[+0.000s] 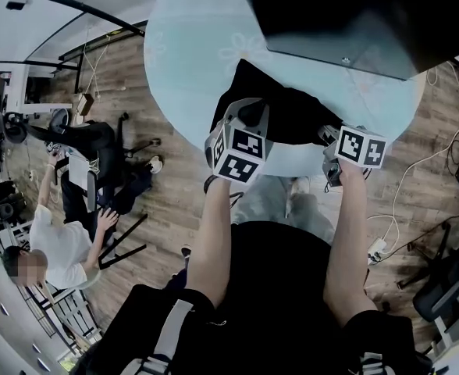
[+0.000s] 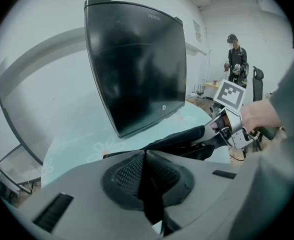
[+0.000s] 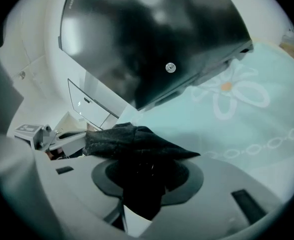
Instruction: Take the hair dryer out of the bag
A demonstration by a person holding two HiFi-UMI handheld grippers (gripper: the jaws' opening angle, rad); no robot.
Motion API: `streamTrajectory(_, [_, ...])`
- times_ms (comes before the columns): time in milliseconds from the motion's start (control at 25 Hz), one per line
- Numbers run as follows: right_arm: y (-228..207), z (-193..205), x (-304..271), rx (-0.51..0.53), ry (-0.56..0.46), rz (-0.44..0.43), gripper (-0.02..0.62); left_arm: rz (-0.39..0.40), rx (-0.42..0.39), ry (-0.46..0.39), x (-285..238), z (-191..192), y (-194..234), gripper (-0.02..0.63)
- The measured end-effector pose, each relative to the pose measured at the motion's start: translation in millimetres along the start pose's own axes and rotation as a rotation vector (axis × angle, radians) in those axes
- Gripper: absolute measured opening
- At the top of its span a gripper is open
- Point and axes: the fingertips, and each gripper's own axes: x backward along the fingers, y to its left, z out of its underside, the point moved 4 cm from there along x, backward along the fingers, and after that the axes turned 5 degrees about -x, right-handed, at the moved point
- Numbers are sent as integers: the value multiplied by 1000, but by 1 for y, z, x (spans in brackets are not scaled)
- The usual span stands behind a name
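Note:
A black cloth bag [image 1: 292, 108] lies at the near edge of the round pale-blue table [image 1: 190, 69]. My left gripper [image 1: 251, 109] is at the bag's left near edge. In the left gripper view its jaws [image 2: 146, 156] are shut on the bag's cloth [image 2: 182, 136], which stretches across to my right gripper [image 2: 222, 129]. My right gripper [image 1: 329, 137] is at the bag's right near edge. In the right gripper view its jaws [image 3: 146, 176] stand wide apart, with a fold of the black cloth [image 3: 132, 139] lying between them. The left gripper [image 3: 62, 141] shows beyond that fold. No hair dryer is in view.
A large black monitor [image 1: 346, 22] stands on the table just behind the bag. A seated person [image 1: 58, 248] and black chairs are on the wooden floor to the left. Cables and a power strip [image 1: 378, 248] lie to the right. Another person [image 2: 235, 59] stands far off.

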Motion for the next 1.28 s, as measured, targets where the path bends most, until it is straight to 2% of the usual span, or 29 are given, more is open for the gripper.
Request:
streamTrajectory(80, [-1,1,-2,-23,11,9,128,-4,0,7,1,3,3,15])
streamTrajectory(160, [-3,1,-4,-37,22,39,58,-7,-6,20,2,7,6,29])
streamTrajectory(360, [-2,1,-6,-24,55,66,44,-16,17,24,5,15,10,48])
streamTrajectory(520, [-3,2,-6,-7,71,76,40,39,38,11,8,21,9,133])
streamTrajectory(680, [1,-1,-6,6,83,71,37,64,141,-35,20,32,19,197])
streamTrajectory(800, [5,-3,-6,17,90,69,32,63,194,-34,29,47,31,231])
streamTrajectory(1080, [6,-10,-9,44,106,93,31,-30,236,88,46,97,60,236])
streamTrajectory(1280, [4,-17,-11,59,99,114,31,-40,285,189,40,133,59,236])
